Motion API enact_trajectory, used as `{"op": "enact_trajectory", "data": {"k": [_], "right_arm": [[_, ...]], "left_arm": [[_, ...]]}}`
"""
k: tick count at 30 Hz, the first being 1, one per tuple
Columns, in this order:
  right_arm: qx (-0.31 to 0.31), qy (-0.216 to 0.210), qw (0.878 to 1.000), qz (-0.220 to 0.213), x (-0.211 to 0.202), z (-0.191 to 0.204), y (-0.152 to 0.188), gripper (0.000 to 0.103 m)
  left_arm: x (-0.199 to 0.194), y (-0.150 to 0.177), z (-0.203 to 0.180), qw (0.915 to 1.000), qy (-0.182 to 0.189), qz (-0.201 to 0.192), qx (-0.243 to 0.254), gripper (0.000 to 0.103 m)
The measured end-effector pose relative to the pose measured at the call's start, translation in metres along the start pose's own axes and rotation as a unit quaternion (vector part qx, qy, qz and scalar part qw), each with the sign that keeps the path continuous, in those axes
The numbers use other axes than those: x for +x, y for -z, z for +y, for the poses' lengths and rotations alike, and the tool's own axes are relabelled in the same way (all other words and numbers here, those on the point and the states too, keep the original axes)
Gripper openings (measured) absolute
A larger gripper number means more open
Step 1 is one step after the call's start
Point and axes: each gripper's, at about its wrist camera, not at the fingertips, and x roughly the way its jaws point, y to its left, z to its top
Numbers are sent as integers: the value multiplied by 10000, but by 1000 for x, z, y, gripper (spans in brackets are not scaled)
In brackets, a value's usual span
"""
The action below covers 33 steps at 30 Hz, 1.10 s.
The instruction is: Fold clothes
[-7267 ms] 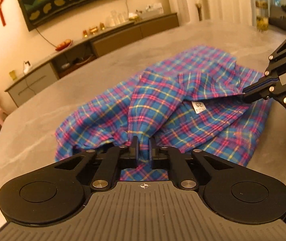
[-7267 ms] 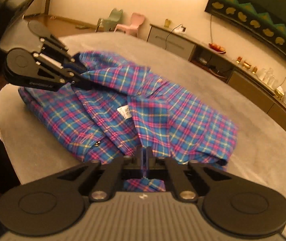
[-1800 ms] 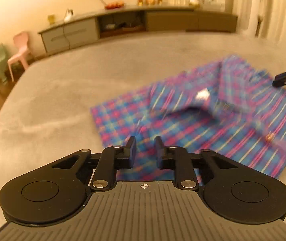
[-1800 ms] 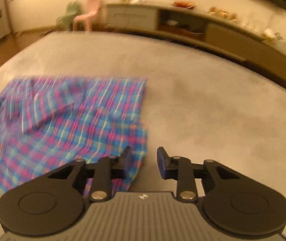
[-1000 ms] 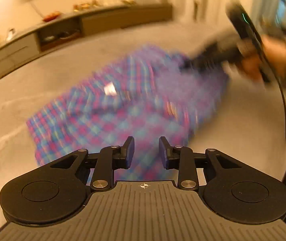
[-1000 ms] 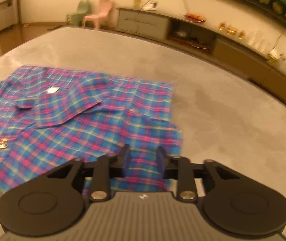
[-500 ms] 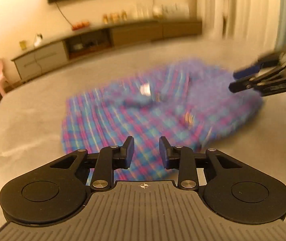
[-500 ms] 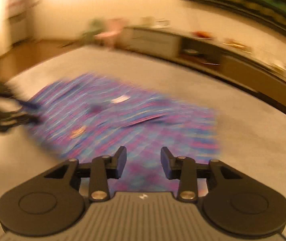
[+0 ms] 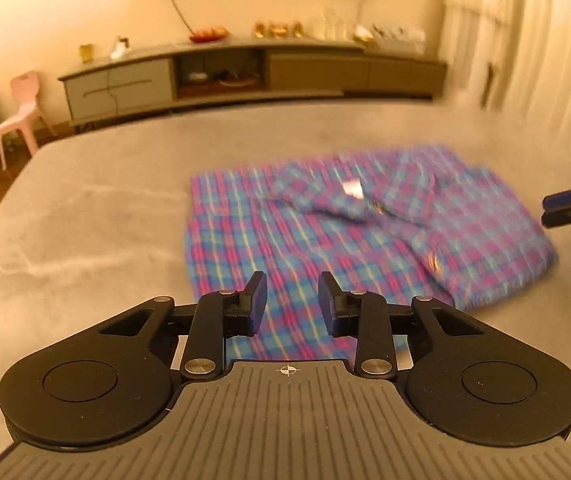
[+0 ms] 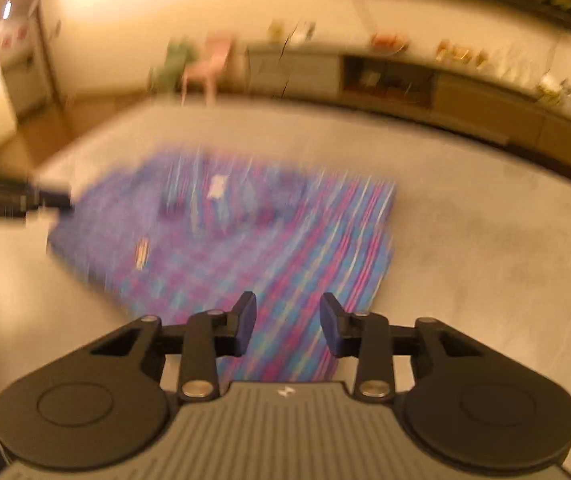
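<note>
**Spotter:** How far along?

**Me:** My left gripper [image 9: 291, 306] and right gripper [image 10: 287, 328] are both released, gripping nothing. Just past them, toward twelve o'clock, the plaid shirt [image 9: 325, 236] lies folded into a flattish, soft rectangle on the smooth grey table [image 9: 85, 216]. I judge only tidying remains.

Sideboard [image 9: 245, 68]; pink chair [image 9: 19, 110]; curtains [image 9: 525, 40]
</note>
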Motion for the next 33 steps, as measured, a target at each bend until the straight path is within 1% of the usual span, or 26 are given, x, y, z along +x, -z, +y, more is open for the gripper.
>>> {"op": "enact_trajectory", "data": {"k": [2, 3, 4, 6, 7, 10, 12, 13, 16, 19, 22, 23, 25, 28, 30, 32, 33], "right_arm": [[172, 17, 9998, -28, 19, -8, -7, 37], [124, 83, 9999, 72, 35, -9, -8, 37], [75, 148, 9997, 173, 50, -11, -8, 32], [-22, 280, 9989, 373, 81, -14, -9, 23], [-69, 346, 9983, 468, 96, -16, -10, 21], [-17, 523, 9974, 497, 114, -30, -27, 20], [-38, 575, 9975, 397, 123, -32, -30, 20], [51, 590, 9976, 372, 128, -33, -31, 20], [129, 641, 9973, 336, 130, -34, -30, 20], [228, 648, 9970, 354, 120, -36, -28, 20], [324, 681, 9965, 361, 110, -37, -26, 19], [313, 736, 9961, 378, 108, -37, -25, 20], [292, 846, 9951, 412, 105, -37, -25, 23], [266, 972, 9938, 459, 98, -32, -22, 24], [226, 1019, 9935, 455, 91, -28, -22, 24], [156, 1069, 9933, 406, 79, -18, -23, 24], [134, 1089, 9933, 350, 71, -12, -23, 27]], "left_arm": [[16, -2, 7, 9994, -153, 313, 31, 22], [25, -2, 9, 9988, -216, 444, 47, 22], [36, -2, 11, 9982, -267, 540, 65, 22], [50, -7, 13, 9982, -306, 522, 42, 22], [56, -9, 15, 9983, -320, 494, 24, 22], [74, -22, 11, 9983, -378, 440, 0, 22], [85, -30, 6, 9983, -419, 405, -12, 22], [91, -35, 4, 9983, -421, 392, -30, 22], [103, -44, 0, 9985, -406, 365, -84, 22], [107, -47, 1, 9984, -408, 371, -136, 22], [103, -45, 10, 9978, -533, 353, -182, 23], [101, -43, 12, 9972, -627, 348, -189, 23], [96, -41, 18, 9958, -821, 351, -215, 29], [84, -37, 25, 9937, -1011, 355, -320, 28], [71, -34, 22, 9933, -1068, 282, -342, 27], [56, -34, 17, 9940, -1017, 182, -359, 27], [49, -34, 13, 9943, -987, 127, -370, 28]]}}
